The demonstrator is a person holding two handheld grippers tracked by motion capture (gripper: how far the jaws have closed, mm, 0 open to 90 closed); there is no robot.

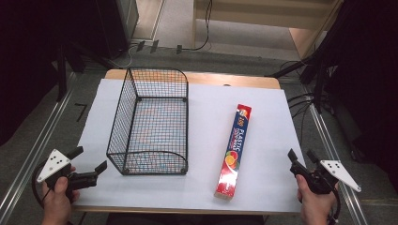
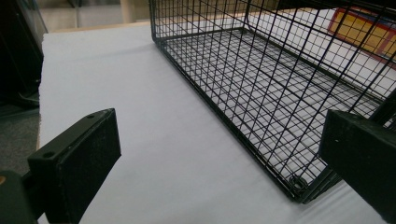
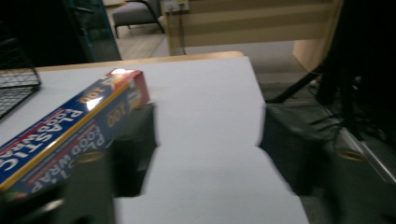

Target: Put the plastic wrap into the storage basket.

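Count of items on the white-covered wooden table (image 1: 263,164):
- Black wire-mesh rectangular basket (image 1: 151,123): one, centre-left of the frame.
- Long blue-and-red cardboard box of plastic food wrap (image 1: 233,150): one, right of centre.
- Black two-jaw hand-held gripper: two, the left hand-held gripper (image 1: 89,164) at lower left, the right hand-held gripper (image 1: 301,156) at lower right.
- Hands holding them: two, at the bottom edge.

The basket (image 1: 152,122) was thin black wire mesh with a smooth coat. The plastic wrap box (image 1: 233,150) looked like glossy printed cardboard. A matt white sheet (image 1: 206,140) covered the wooden table (image 1: 206,78). The left hand-held gripper (image 1: 89,166) had matt black, slightly grainy pads (image 2: 88,158).
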